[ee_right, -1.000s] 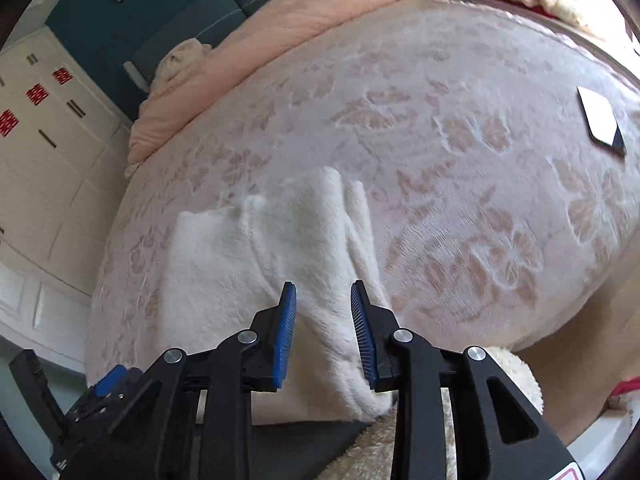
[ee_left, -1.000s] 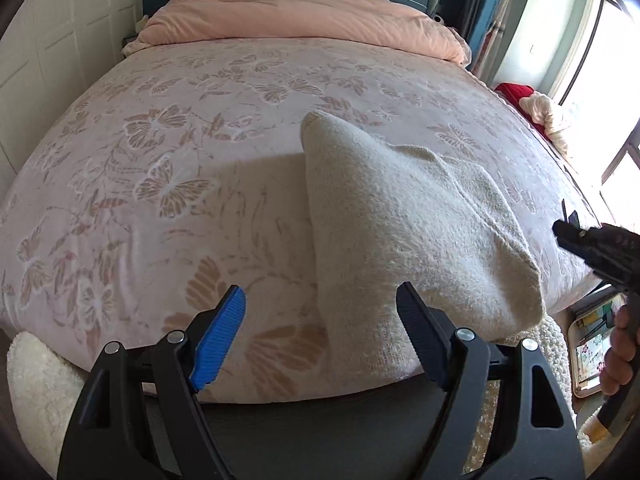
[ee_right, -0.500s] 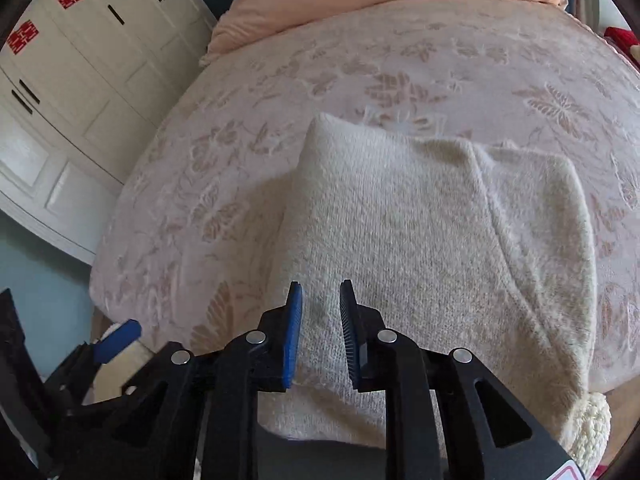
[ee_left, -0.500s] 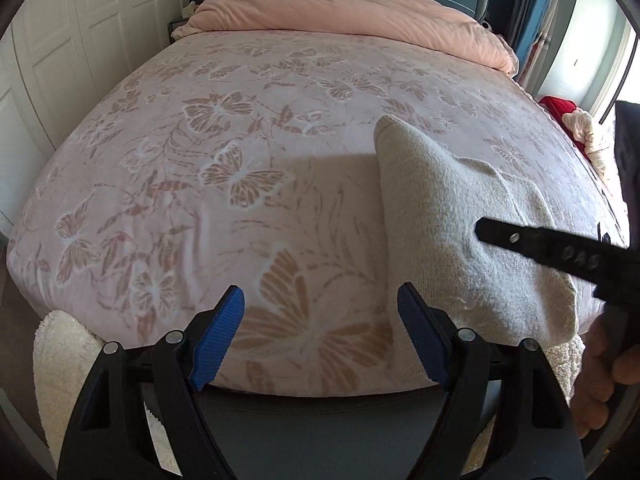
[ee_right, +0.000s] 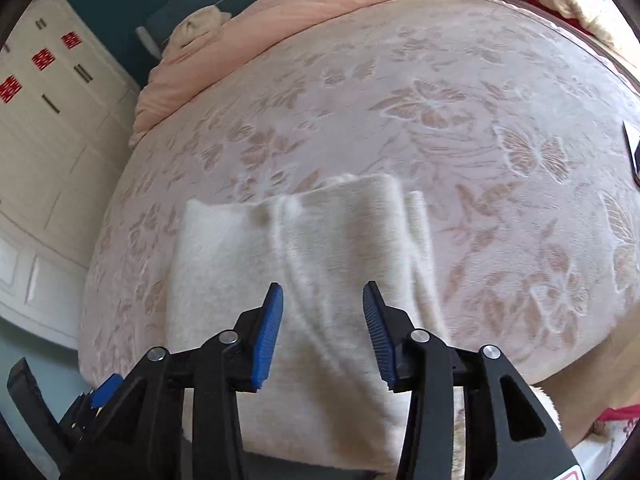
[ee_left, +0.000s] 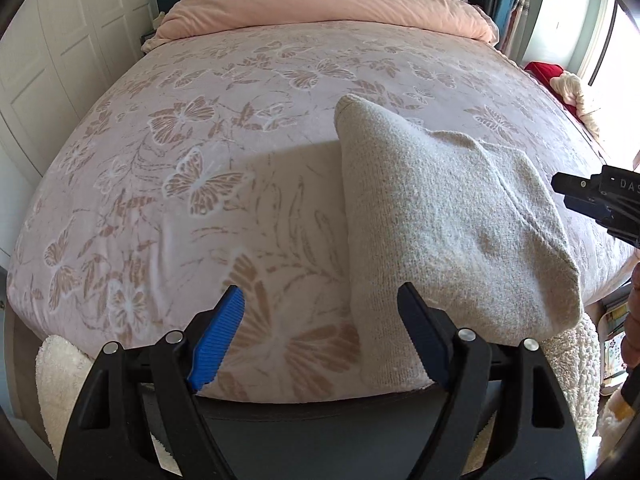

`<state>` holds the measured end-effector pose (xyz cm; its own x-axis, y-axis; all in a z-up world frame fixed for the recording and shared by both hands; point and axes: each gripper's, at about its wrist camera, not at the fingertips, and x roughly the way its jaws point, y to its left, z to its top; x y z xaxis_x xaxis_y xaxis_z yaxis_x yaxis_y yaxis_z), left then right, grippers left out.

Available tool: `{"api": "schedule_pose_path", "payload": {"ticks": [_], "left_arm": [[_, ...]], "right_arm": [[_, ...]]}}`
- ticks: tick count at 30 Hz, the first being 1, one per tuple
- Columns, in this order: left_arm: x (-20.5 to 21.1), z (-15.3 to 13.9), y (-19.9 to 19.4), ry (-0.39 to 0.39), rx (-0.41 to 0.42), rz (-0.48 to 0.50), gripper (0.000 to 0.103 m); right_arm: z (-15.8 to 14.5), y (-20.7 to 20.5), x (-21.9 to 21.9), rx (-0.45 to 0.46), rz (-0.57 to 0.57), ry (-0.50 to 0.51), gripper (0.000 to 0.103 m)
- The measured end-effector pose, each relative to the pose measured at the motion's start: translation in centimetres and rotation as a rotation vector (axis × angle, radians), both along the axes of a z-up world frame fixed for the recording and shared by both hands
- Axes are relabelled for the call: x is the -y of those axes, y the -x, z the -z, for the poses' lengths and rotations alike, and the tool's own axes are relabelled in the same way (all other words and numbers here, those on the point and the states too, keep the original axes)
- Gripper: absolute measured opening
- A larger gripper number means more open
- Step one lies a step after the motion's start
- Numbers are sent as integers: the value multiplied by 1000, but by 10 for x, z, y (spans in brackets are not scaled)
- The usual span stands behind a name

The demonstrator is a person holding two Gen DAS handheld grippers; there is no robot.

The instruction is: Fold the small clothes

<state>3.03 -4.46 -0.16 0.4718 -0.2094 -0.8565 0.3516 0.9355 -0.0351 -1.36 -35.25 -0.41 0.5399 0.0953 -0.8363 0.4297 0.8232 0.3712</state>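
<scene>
From my left wrist I see my left gripper (ee_left: 320, 336) spread wide over the butterfly bedspread (ee_left: 192, 168) with nothing between its fingers, the cream knitted garment (ee_left: 440, 220) lying just to its right as a folded rectangle near the bed's front edge. From my right wrist, my right gripper (ee_right: 323, 332) hangs above that garment (ee_right: 304, 248) with its jaws opening and empty. I judge the folding nearly finished, perhaps one last fold or tidy-up left.

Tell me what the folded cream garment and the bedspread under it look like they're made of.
Folded cream garment: probably a knit, wool or similar; fine ribbed texture, fuzzy matte surface. Bedspread: seemingly plush, velvety fabric; pink pile with raised butterfly pattern and soft sheen.
</scene>
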Motion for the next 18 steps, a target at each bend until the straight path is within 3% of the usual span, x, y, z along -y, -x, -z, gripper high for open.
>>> {"api": "schedule_pose_path", "payload": {"ticks": [5,13,14,15,16,18], "left_arm": [[22,-5,-5,-14,28,35,77],[60,-2,-18,-70,41,87,77],[64,0,-19,-78,38,94,77],[68,2,-20,-86,34,99,77],[71,3,-22,-95,28,103,77],[74,4,-24,-97,20,107,77]], "right_arm": [[13,-1,36,-26,46,-29,52],[42,-32,20,-71,-42,-33,57],[48,-35,17,-82,-54,-25,43],[51,-38,15,-87,-67,-8,11],[48,-39,13,-76,-80,13,11],[18,-30,14,54,-77,20,10]]}}
